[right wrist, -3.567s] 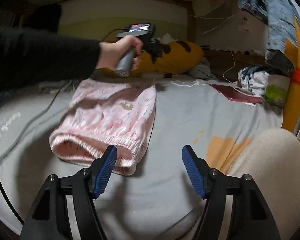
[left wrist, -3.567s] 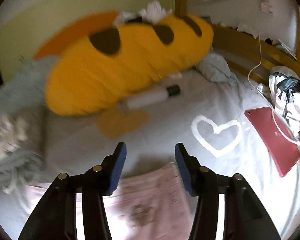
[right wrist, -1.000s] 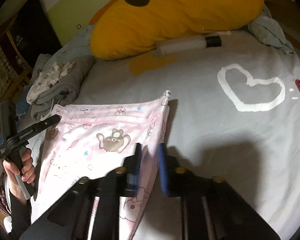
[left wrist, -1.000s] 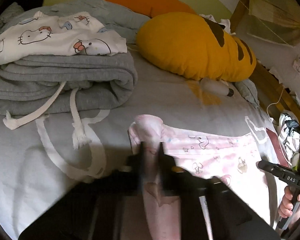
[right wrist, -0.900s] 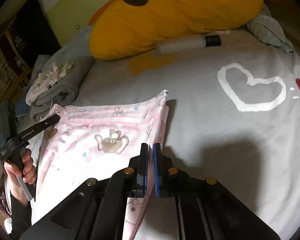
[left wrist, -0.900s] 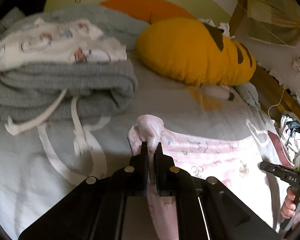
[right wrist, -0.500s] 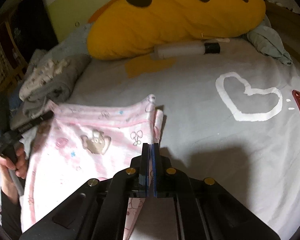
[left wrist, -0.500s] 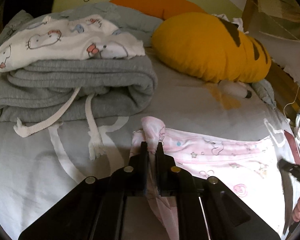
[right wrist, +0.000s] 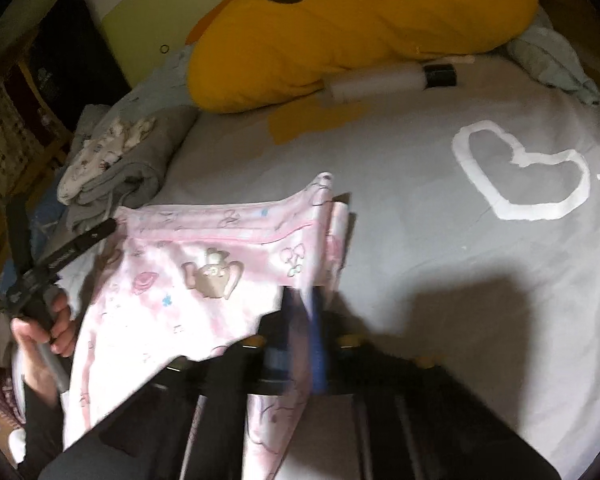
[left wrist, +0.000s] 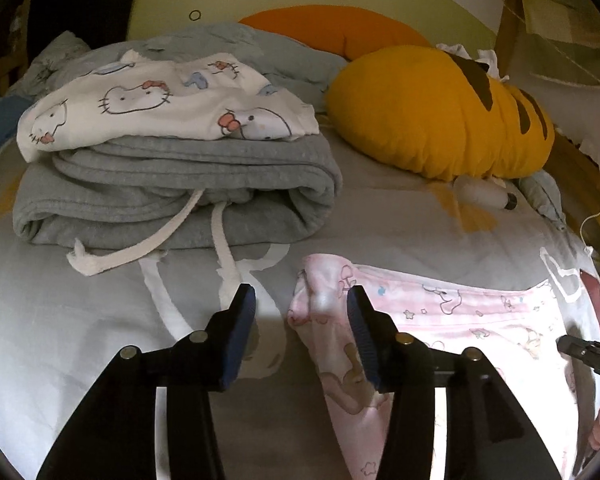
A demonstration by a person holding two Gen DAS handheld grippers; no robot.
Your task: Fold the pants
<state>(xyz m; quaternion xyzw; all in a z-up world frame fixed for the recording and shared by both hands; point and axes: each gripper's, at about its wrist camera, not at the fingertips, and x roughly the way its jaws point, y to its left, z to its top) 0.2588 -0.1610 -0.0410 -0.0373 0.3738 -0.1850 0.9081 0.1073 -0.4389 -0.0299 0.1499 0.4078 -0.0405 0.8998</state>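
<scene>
Left gripper (left wrist: 300,320) is released: jaws wide apart, the bunched corner of the pants (left wrist: 452,320) lying between them, against the right pad and clear of the left one. Right gripper (right wrist: 300,312) is motion-blurred; jaws look nearly closed with pink fabric at the tips, but I can't tell for sure whether it's pinching or letting go. Pants lie flat on the grey sheet (right wrist: 460,280), one edge stretched straight between the two grippers, the rest trailing toward the cameras. My read: each gripper took one corner of that edge to lay it down square, so the left letting go suggests a fold placement just finishing. Corner near the left gripper is puckered, may need smoothing. Surface is a soft bed, sheet printed with a white heart (right wrist: 520,172) and yellow patches, so fabric will drag rather than slide. Clutter: folded grey sweats (left wrist: 172,192) with loose drawstrings just beside the left gripper, cat-print cloth (left wrist: 164,100) on top, yellow pillow (left wrist: 432,116) behind with a white tube (right wrist: 388,80) against it. Room is dim, wooden bed frame at right.
</scene>
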